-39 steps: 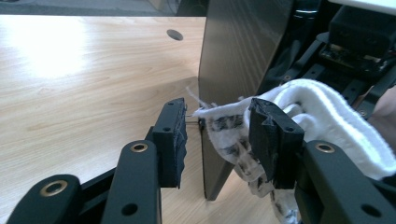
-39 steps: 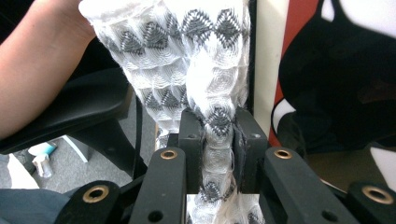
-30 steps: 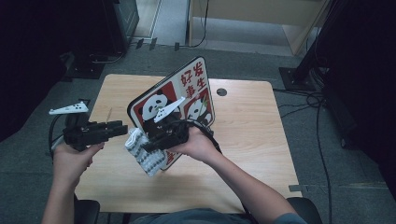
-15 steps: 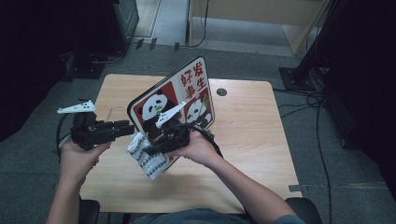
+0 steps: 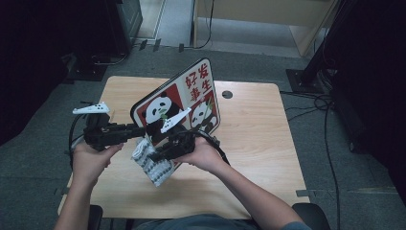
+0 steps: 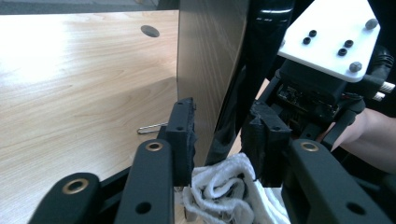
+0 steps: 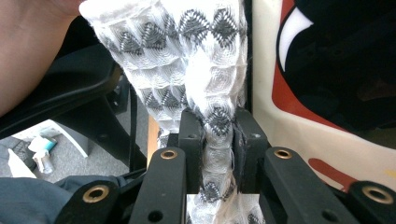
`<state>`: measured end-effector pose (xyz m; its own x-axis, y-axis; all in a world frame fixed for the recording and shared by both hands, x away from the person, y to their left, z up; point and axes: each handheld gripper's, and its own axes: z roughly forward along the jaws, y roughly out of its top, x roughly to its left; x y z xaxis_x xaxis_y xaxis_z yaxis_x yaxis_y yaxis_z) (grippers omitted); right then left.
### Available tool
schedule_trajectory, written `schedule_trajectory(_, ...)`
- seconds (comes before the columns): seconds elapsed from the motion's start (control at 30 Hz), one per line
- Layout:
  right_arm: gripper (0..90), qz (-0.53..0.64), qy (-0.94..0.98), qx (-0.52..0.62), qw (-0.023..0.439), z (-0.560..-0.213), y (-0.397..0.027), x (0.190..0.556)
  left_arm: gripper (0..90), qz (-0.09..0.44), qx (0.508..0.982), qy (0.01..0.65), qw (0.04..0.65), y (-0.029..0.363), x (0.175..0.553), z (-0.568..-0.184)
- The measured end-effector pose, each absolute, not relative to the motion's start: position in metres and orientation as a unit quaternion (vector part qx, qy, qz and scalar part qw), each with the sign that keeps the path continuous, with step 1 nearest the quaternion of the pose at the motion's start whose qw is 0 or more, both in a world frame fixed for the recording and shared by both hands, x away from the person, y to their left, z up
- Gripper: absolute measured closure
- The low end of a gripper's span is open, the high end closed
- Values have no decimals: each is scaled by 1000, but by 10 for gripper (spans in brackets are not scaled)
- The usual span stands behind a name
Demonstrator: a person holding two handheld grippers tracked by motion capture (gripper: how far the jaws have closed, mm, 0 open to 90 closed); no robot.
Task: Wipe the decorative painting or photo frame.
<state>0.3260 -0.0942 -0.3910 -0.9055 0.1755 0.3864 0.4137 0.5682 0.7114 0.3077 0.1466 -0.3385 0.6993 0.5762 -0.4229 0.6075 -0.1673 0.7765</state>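
A panda sign board (image 5: 191, 96) in red and white stands tilted on the wooden table (image 5: 258, 143). My right gripper (image 5: 155, 155) is shut on a white cloth with a grey zigzag pattern (image 5: 153, 167), right in front of the board's lower left corner. In the right gripper view the cloth (image 7: 187, 46) is pinched between the pads of this gripper (image 7: 218, 140), with the board (image 7: 327, 93) just behind. My left gripper (image 5: 141, 129) reaches in from the left. Its jaws have just been closing and straddle the board's edge (image 6: 210, 56) above the cloth (image 6: 224, 186); the left gripper (image 6: 222, 140) shows gaps either side.
A round cable hole (image 5: 227, 94) lies in the table behind the board. A small wire clip (image 6: 152, 127) rests on the wood beside the board. The right gripper's white top plate (image 6: 327, 32) sits close past the board. Dark floor and cables surround the table.
My left gripper has moved right, up to the board's edge and the cloth, and its jaws have narrowed. The right gripper has kept still with the cloth.
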Motion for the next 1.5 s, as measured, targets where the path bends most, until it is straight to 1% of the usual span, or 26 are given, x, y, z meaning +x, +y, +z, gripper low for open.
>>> schedule_trajectory(0.3,774,-434,-875,-168,136,-398,-97,325,756,-15,774,380,507,141,308,-342)
schedule_trajectory(0.67,775,-425,-879,-172,135,-410,-98,324,764,-8,773,380,508,141,307,-342)
schedule_trajectory(1.03,784,-421,-883,-170,122,-420,-105,321,762,-10,771,382,510,141,306,-343)
schedule_trajectory(1.37,784,-416,-881,-181,133,-437,-113,321,762,-9,770,383,510,141,306,-343)
schedule_trajectory(1.5,784,-416,-881,-185,130,-442,-118,323,761,-11,770,383,510,141,306,-343)
